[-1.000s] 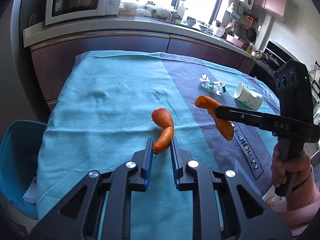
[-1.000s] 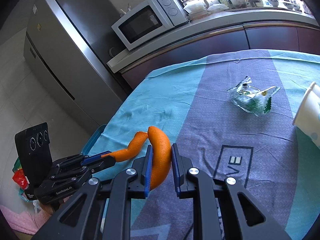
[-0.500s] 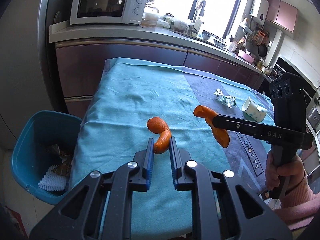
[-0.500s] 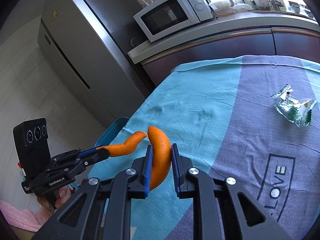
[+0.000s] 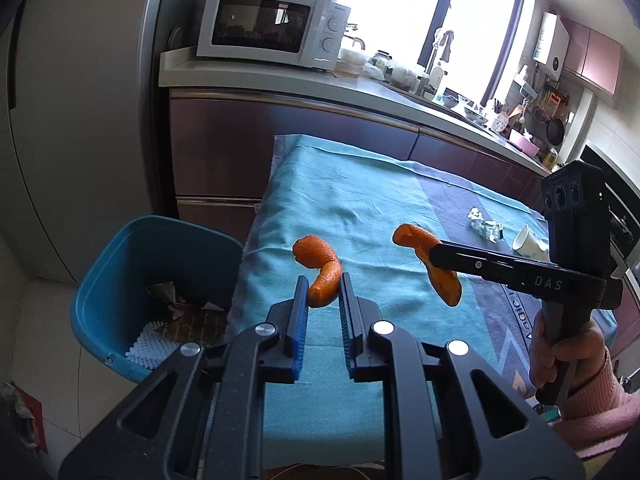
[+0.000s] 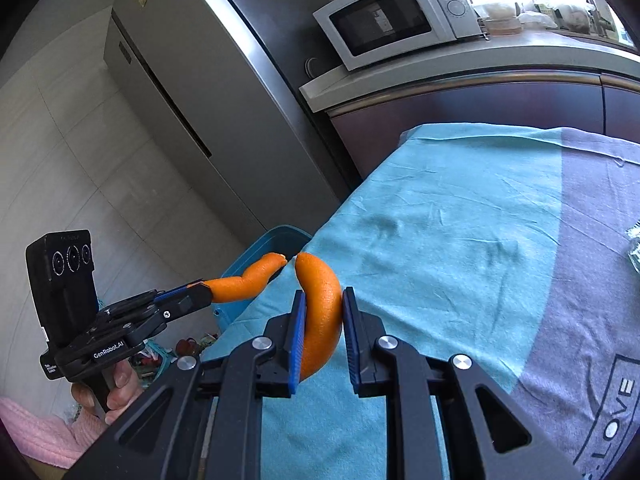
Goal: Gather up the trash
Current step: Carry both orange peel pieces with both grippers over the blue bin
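My left gripper (image 5: 323, 285) is shut on a curled piece of orange peel (image 5: 318, 266) and holds it above the table's left edge. My right gripper (image 6: 322, 303) is shut on a second orange peel (image 6: 322, 312), also in the air over the teal cloth (image 6: 460, 216). In the left wrist view the right gripper (image 5: 430, 254) holds its peel (image 5: 438, 274) just to the right. In the right wrist view the left gripper (image 6: 200, 292) holds its peel (image 6: 248, 280) over the blue bin (image 6: 264, 248). The bin (image 5: 120, 264) stands on the floor left of the table and holds trash.
A crumpled foil wrapper (image 5: 486, 227) and a tipped white paper cup (image 5: 528, 242) lie on the far right of the cloth. A counter with a microwave (image 5: 272, 28) runs behind the table. A tall fridge (image 6: 192, 112) stands at the left.
Both grippers have moved left toward the table's left edge with their peels. The blue bin has come into fuller view; the wrapper and cup have receded to the right.
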`<action>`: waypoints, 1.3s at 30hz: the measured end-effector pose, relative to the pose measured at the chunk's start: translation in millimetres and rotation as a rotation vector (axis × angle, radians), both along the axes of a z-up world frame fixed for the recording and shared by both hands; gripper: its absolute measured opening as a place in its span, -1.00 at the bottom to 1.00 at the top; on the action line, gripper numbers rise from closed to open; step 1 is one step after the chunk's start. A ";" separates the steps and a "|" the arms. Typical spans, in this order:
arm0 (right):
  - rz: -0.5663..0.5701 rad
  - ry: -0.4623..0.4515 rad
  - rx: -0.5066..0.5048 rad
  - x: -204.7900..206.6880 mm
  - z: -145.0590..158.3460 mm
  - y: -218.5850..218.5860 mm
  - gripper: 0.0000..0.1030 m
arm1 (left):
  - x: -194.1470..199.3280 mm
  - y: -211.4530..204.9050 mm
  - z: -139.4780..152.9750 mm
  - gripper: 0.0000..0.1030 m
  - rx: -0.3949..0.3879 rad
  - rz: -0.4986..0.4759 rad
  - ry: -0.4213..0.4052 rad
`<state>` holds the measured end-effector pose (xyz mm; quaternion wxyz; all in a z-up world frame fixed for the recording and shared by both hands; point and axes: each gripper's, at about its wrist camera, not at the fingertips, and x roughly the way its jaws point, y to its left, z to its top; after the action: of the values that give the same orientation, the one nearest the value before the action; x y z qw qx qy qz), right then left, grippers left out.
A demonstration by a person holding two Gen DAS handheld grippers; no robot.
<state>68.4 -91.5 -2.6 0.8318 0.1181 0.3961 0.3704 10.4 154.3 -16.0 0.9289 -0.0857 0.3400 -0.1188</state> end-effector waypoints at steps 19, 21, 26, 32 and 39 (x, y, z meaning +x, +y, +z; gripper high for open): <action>0.154 -0.025 -0.021 14.0 10.0 79.0 -0.67 | -13.3 71.7 -4.1 -0.70 0.021 0.188 0.009; 0.166 -0.021 -0.024 16.9 9.2 86.8 -0.67 | -13.0 76.2 -6.3 -0.70 0.018 0.199 0.015; 0.195 0.005 -0.033 25.9 2.8 107.1 -0.67 | -8.1 82.0 -12.2 -0.70 0.026 0.227 0.033; 0.215 0.041 -0.058 38.0 -9.4 130.0 -0.67 | 5.2 91.9 -23.6 -0.70 0.027 0.257 0.065; 0.220 0.074 -0.093 55.7 -22.6 155.1 -0.67 | 16.8 100.1 -39.1 -0.70 0.021 0.283 0.107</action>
<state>124.2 63.6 -25.2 0.7757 0.0486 0.4539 0.4358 27.2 254.4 -55.1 0.9178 -0.1292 0.3748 0.0218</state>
